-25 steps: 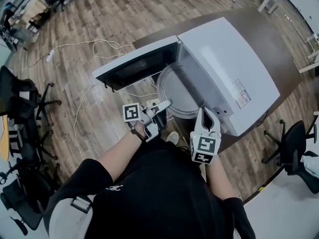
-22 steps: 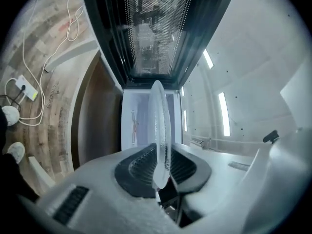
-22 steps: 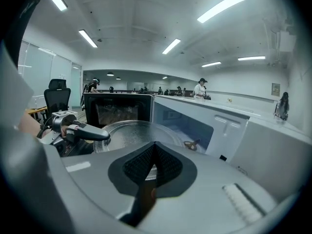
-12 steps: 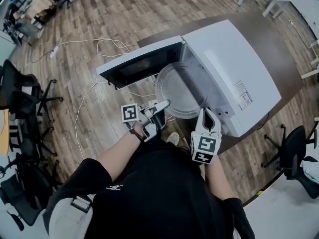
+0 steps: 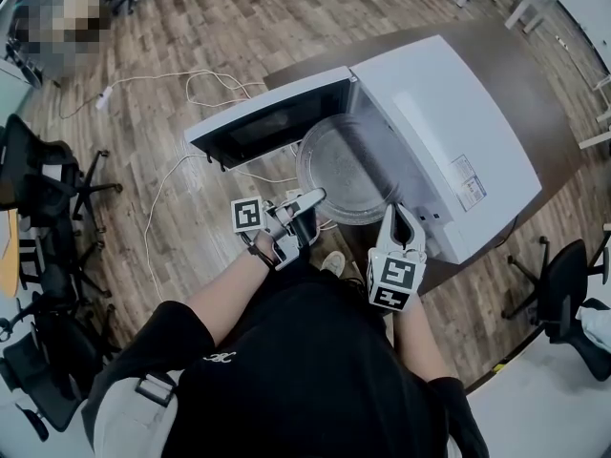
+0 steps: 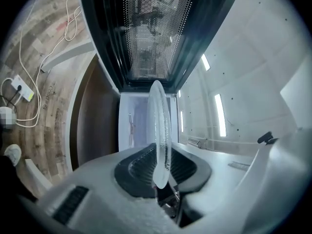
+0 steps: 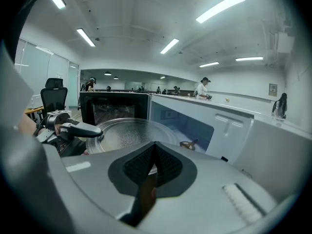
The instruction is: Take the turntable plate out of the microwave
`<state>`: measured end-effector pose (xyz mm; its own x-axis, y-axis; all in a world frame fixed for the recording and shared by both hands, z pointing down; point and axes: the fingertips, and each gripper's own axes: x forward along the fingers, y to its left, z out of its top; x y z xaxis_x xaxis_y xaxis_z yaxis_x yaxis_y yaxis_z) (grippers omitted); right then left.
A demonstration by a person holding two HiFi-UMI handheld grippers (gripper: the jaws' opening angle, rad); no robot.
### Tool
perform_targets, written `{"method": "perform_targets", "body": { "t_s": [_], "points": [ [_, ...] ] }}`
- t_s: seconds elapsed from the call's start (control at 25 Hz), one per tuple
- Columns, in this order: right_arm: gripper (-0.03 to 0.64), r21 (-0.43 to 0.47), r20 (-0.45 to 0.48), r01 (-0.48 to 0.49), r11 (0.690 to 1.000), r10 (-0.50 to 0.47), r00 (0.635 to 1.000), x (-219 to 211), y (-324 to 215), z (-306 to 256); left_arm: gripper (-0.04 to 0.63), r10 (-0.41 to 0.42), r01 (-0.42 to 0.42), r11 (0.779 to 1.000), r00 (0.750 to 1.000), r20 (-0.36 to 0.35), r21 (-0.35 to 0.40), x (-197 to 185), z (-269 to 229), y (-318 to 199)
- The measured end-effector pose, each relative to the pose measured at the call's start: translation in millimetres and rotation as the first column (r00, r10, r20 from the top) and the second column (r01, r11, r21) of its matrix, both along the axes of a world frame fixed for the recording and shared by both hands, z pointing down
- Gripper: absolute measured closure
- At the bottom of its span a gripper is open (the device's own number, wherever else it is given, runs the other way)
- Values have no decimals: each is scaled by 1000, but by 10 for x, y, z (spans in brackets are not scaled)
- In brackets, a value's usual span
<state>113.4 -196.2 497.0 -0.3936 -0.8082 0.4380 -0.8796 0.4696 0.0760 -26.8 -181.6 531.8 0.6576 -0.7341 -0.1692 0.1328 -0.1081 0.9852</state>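
The round glass turntable plate (image 5: 348, 168) hangs level in front of the open white microwave (image 5: 449, 127), mostly outside its cavity. My left gripper (image 5: 319, 197) is shut on the plate's near rim. In the left gripper view the plate (image 6: 160, 130) stands edge-on between the pads, with the open door (image 6: 156, 33) behind it. My right gripper (image 5: 397, 212) is shut and empty, beside the microwave's front right corner. From the right gripper view, the plate (image 7: 129, 132) lies ahead with the left gripper (image 7: 78, 129) on its left edge. The roller ring (image 7: 188, 144) stays inside the cavity.
The microwave door (image 5: 263, 127) swings out to the left. The microwave stands on a dark brown table (image 5: 539, 89). Office chairs (image 5: 38, 208) line the left side and another chair (image 5: 563, 284) is at the right. White cables (image 5: 191, 93) trail over the wooden floor.
Almost nothing differs. The head view has shifted slightly, and the plate and both grippers keep about the same places.
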Motion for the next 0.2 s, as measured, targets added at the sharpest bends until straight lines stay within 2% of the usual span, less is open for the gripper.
{"method": "perform_targets", "body": {
  "t_s": [0.2],
  "points": [
    [611,-6,4,-4,1000,4,1000,19,-17,23,540,1,-1,1000,1000,4,-4,26,13,-10]
  ]
}}
